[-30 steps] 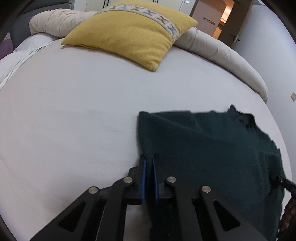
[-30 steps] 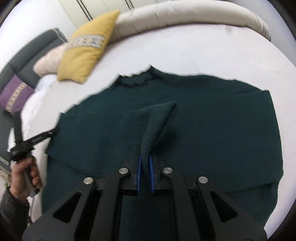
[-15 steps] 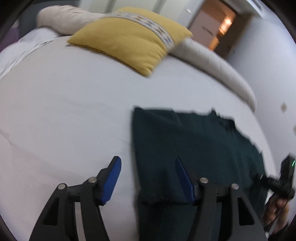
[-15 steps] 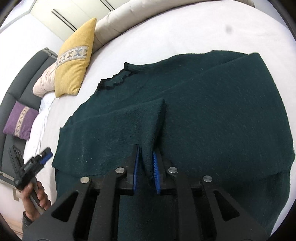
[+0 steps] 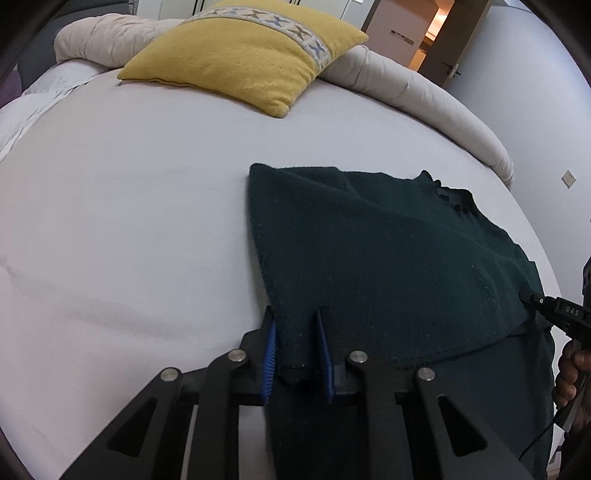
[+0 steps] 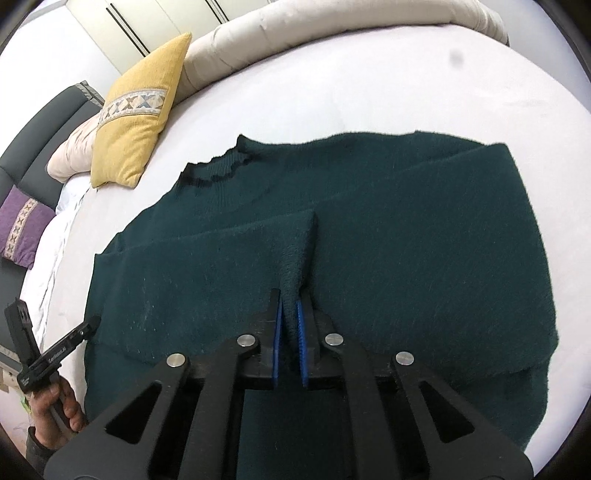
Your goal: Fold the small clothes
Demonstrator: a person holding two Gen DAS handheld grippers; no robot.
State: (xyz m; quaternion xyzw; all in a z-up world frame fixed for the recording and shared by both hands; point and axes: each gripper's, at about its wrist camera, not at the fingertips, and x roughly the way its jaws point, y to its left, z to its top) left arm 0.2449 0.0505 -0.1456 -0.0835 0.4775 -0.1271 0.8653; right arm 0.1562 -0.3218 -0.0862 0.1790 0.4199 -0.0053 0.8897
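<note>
Our dark green sweater (image 6: 369,240) lies flat mid-bed (image 5: 129,221), sleeves folded inward. Our left claw (image 5: 296,328) has just been closing on its folded side edge; our right claw (image 6: 290,314) pinches a raised ridge of knit. Bare sheet spreads toward the yellow pillow (image 5: 243,55). The hem is cut off.

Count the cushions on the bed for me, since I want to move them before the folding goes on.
2. A yellow cushion leans on the rolled duvet at the head of the bed; a purple cushion lies at the left edge. Others may be out of frame.
</note>
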